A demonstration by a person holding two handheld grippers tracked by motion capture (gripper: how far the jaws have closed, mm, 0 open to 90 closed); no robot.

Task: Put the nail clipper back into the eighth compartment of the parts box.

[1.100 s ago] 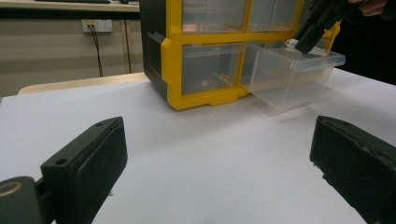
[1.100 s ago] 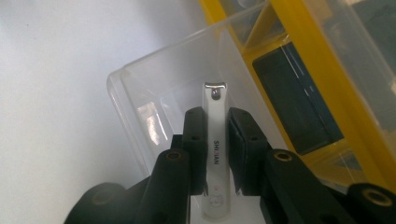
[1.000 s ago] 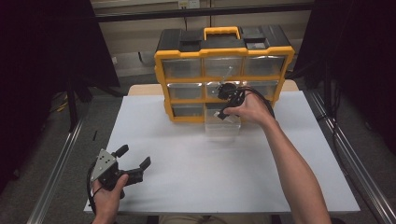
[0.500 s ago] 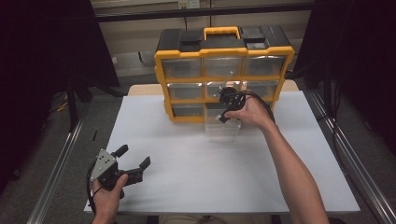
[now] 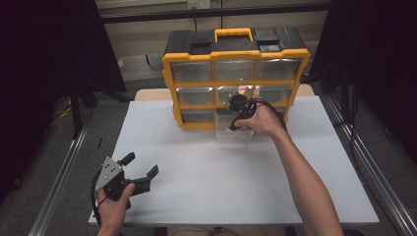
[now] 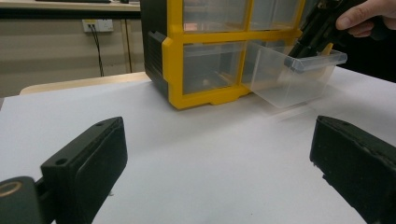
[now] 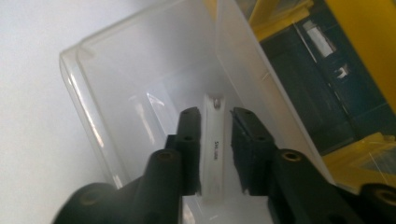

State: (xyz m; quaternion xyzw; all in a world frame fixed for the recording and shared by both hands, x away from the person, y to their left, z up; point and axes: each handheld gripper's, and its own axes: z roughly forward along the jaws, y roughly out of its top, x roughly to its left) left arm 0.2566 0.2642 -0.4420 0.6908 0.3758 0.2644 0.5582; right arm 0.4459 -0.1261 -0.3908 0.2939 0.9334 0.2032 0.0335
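The right tool (image 7: 215,128), reaching into the clear drawer (image 5: 235,136) pulled out at 6 o'clock of the yellow organizer (image 5: 236,73) on the worktop (image 5: 236,182), has just been opening, apparently released around a white stick (image 7: 212,154), which may drop or slip

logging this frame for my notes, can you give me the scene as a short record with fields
cabinet: yellow and black drawer organizer at the table's far edge
drawer: clear drawer pulled out of the bottom row, resting on the table
right gripper: reaching into the drawer, jaws just been opening, either side of a white stick-like item, small gaps showing
left gripper: open, near the table's front left, holding nothing
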